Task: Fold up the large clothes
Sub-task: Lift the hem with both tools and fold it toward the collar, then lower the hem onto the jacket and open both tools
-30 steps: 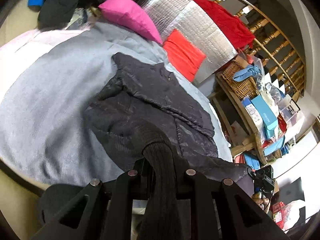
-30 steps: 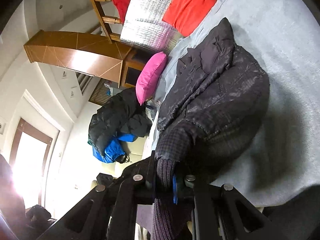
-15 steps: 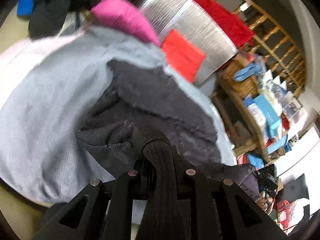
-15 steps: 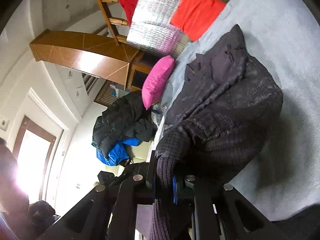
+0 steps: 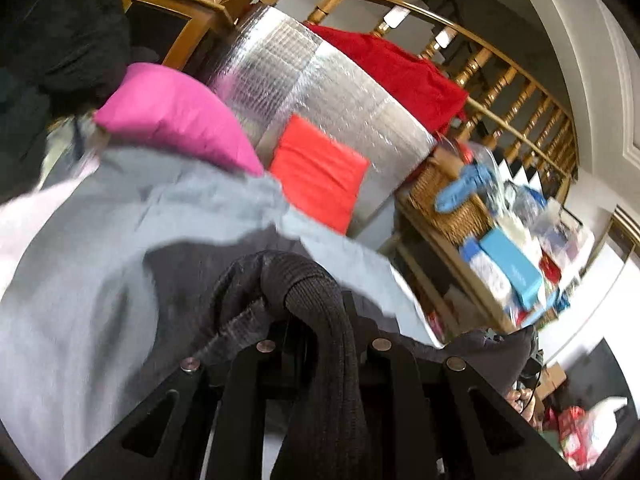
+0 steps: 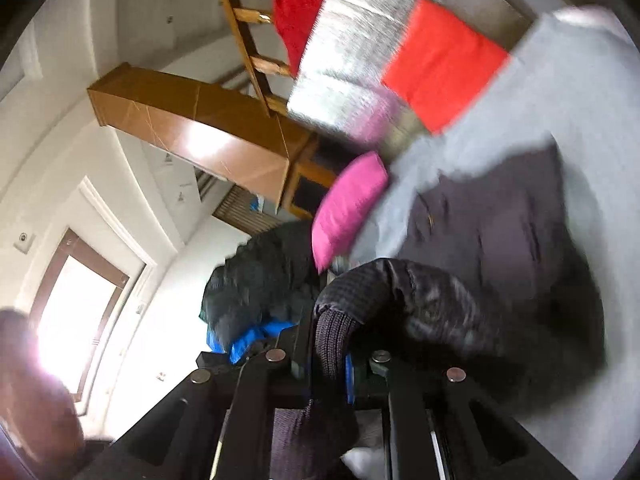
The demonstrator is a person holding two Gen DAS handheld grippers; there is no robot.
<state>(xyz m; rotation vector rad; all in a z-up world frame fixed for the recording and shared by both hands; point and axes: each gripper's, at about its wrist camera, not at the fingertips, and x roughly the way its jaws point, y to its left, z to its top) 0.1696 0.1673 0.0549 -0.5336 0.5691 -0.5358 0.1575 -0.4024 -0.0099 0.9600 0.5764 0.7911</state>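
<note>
Left claw (image 5: 324, 332) clenched on the ribbed knit cuff (image 5: 320, 320) of a dark jacket (image 5: 192, 280); the cuff drapes over and down between the two fingers. Left view tilts a little downward toward the bed. Right claw (image 6: 332, 356) also clenched on the other ribbed cuff (image 6: 332, 340), sleeve arching up from it; this view is rolled sideways and looks about level. The jacket hangs bunched between both claws, its body lying on the grey bed cover (image 5: 80, 260) near the bed's near edge, blurred. Pink pillow (image 5: 176, 116) and red cushion (image 5: 320, 168) sit at the far edge of the bed against a silver foil sheet (image 5: 320, 92). Red cloth (image 5: 400, 72) hangs over the wooden railing (image 5: 512, 80) behind. Cluttered shelf (image 5: 500, 260) with a wicker basket (image 5: 444, 200) stands off the bed's right side. A second dark coat (image 6: 260, 280) is heaped past the pink pillow.
</note>
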